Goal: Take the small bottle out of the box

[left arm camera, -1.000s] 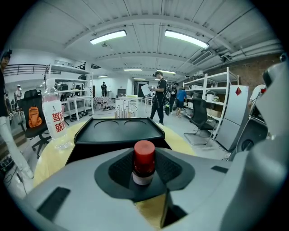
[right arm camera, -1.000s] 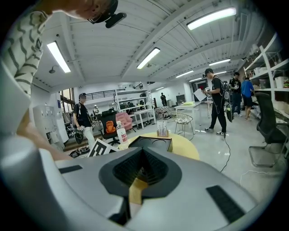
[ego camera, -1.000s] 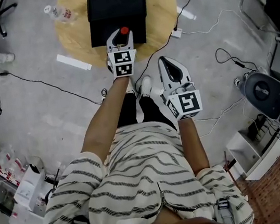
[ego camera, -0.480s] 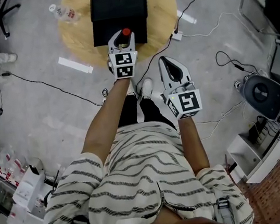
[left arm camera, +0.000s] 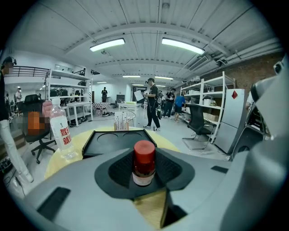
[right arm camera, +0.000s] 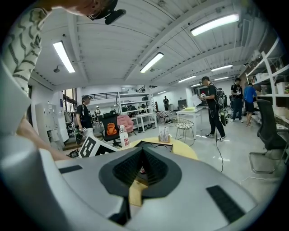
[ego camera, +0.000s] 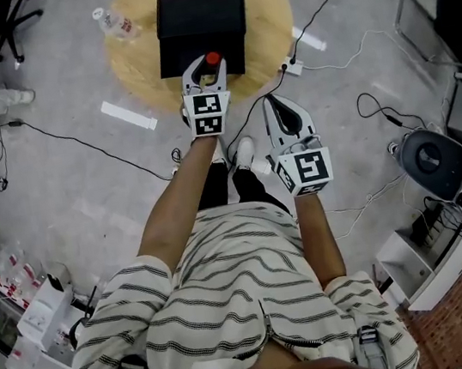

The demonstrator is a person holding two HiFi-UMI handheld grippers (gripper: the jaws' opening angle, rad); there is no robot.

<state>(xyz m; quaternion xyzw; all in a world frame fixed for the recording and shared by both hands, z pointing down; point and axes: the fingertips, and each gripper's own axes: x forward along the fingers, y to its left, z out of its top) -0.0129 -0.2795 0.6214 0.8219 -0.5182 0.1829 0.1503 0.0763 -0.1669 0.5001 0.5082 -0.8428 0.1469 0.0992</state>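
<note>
The small bottle point(ego camera: 212, 59), clear with a red cap, stands upright between the jaws of my left gripper point(ego camera: 205, 64), which is shut on it. In the left gripper view the bottle point(left arm camera: 144, 163) sits in the notch of the dark pads, above the near edge of the black box point(left arm camera: 121, 140). The box point(ego camera: 201, 21) lies open on the round wooden table point(ego camera: 129, 61). My right gripper point(ego camera: 281, 103) hangs nearer my body, off the table above the floor. Its jaws point(right arm camera: 142, 155) are shut with nothing between them.
A clear water bottle point(ego camera: 116, 22) with a red label stands on the table left of the box. A white strip point(ego camera: 128, 116), cables and a white adapter point(ego camera: 310, 39) lie on the floor around the table. Several people stand far off among shelves.
The view has shifted slightly. My left gripper keeps its hold on the bottle and has drawn a little back from the box. The right gripper has stayed put.
</note>
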